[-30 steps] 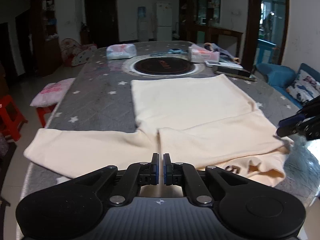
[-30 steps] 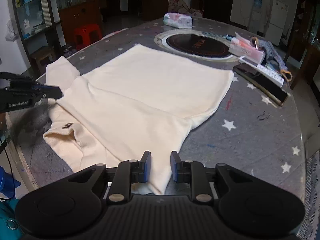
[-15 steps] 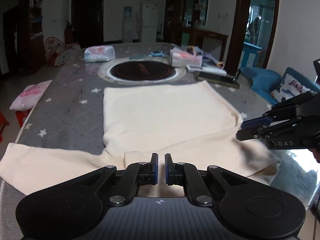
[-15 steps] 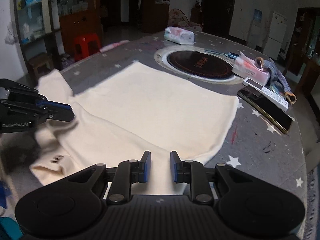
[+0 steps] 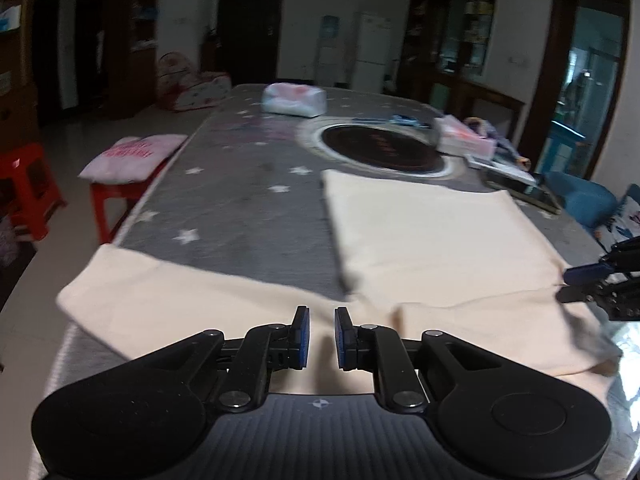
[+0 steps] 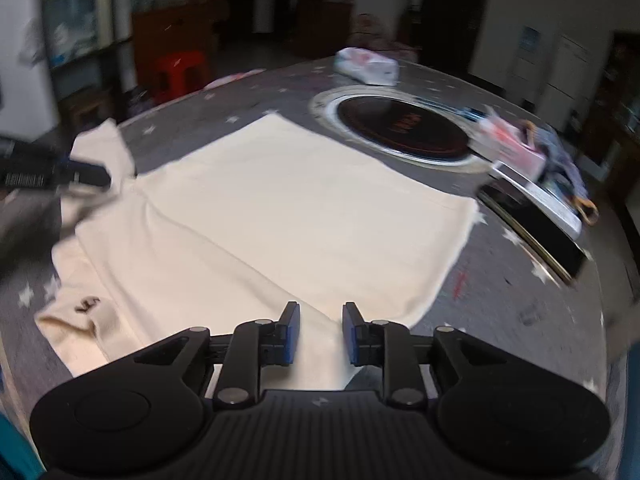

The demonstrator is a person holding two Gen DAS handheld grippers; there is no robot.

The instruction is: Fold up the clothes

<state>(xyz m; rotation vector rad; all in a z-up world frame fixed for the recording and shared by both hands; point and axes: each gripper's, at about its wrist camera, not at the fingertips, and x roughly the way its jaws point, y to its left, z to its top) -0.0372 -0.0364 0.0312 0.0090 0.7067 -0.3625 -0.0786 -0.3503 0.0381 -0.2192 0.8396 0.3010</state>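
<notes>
Cream long-sleeved knit garment point(image 5: 436, 240) lies flat on the grey star-patterned tablecloth point(image 5: 240, 192), body running from the near edge toward the middle of the surface. One sleeve point(image 5: 168, 300) stretches out along the near edge toward the left corner; the other is folded across the body near the right side.

Left gripper point(image 5: 319, 336): black, blue pads, fingers parted by a narrow gap, nothing between them, poised over the fabric at the near edge where the sleeve meets the body.

Right gripper point(image 6: 319, 334): fingers parted a little wider, nothing held, above the cloth's folded sleeve end at the right near edge. In the left wrist view it shows at the right edge of the surface point(image 5: 608, 284).

Round black inset hotplate point(image 5: 382, 150) sits at mid-table, beyond the garment's hem. White plastic-wrapped pack point(image 5: 294, 98) lies near the far edge. Boxes and flat dark items point(image 6: 532, 200) crowd the right edge. Red plastic stool point(image 5: 120, 196) with a pink-printed bag stands off the left edge. Both views motion-blurred.
</notes>
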